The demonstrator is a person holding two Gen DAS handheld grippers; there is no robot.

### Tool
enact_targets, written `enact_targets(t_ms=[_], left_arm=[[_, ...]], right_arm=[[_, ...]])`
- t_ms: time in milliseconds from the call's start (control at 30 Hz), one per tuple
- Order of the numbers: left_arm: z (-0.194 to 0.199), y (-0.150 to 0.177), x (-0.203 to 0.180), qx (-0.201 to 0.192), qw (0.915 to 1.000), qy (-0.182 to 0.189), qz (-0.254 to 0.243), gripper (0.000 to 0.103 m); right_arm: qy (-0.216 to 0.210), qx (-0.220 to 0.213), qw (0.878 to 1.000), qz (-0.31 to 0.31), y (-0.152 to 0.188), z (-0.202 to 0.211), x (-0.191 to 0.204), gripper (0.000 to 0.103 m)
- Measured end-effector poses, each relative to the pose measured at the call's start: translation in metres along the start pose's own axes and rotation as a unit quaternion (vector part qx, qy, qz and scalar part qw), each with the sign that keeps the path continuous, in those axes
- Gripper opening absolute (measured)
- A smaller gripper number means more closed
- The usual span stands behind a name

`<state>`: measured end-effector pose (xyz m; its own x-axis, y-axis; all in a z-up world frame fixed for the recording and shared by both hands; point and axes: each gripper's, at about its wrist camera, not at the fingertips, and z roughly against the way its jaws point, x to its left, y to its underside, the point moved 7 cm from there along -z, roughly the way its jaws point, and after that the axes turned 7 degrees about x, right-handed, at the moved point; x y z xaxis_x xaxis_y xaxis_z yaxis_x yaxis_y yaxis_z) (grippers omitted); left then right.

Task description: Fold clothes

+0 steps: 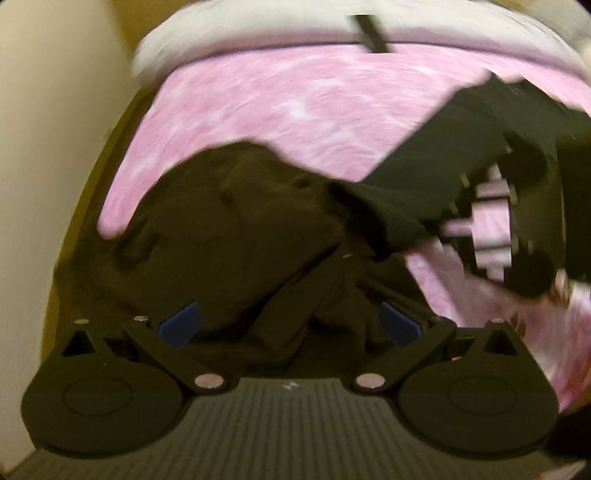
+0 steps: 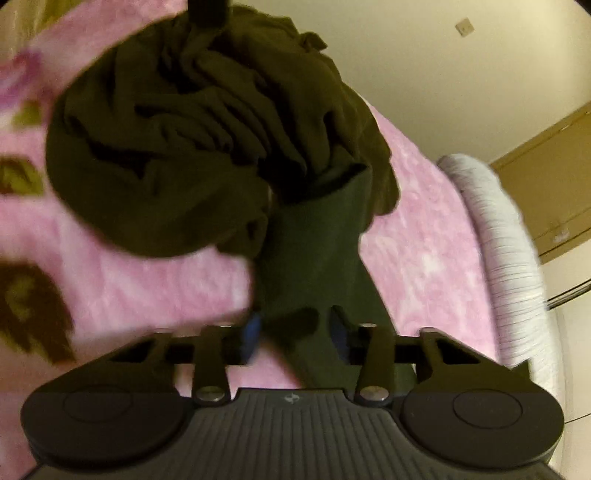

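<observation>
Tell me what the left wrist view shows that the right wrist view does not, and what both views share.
Only the left wrist view shows the right tongs from outside, pulling a flat green-black band of the dark garment sideways, and a dark strap at the bed's far edge. Only the right wrist view shows the wall switch, the wooden cabinet and the blanket's floral print. Both show the crumpled garment on the pink blanket, the white bolster, and each view's own tongs closed on cloth.
</observation>
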<state>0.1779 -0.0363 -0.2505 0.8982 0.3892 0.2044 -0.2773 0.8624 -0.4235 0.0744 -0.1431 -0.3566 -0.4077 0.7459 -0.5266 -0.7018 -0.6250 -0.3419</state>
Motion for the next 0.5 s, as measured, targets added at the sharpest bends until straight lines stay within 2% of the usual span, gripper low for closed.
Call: enact_targets(t_ms=[33, 100, 200, 333, 433, 500], left_arm=[[-0.001, -0.004, -0.008, -0.011, 0.9992, -0.004, -0.039, 0.102], [-0.005, -0.014, -0.024, -0.032, 0.9929, -0.010, -0.114, 0.102], [-0.015, -0.032, -0.044, -0.068, 0.9783, -0.013, -0.196, 0.102], [-0.042, -0.054, -0.070, -0.115, 0.9456, -0.021, -0.304, 0.102], [-0.063, -0.063, -0.086, -0.132, 0.9171, -0.014, -0.376, 0.099], [-0.071, -0.065, -0.090, -0.130, 0.9053, -0.009, -0.404, 0.096]], right_arm=[[-0.008, -0.003, 1.000, -0.025, -0.001, 0.005, -0.008, 0.001], [-0.019, -0.009, 0.996, -0.081, -0.003, 0.017, -0.027, 0.002], [-0.055, -0.011, 0.983, -0.173, -0.003, 0.036, -0.056, 0.002], [-0.085, -0.013, 0.965, -0.248, 0.003, 0.052, -0.087, 0.003], [-0.093, -0.011, 0.958, -0.270, 0.002, 0.061, -0.097, 0.003], [-0.093, -0.009, 0.957, -0.275, 0.004, 0.063, -0.101, 0.003]])
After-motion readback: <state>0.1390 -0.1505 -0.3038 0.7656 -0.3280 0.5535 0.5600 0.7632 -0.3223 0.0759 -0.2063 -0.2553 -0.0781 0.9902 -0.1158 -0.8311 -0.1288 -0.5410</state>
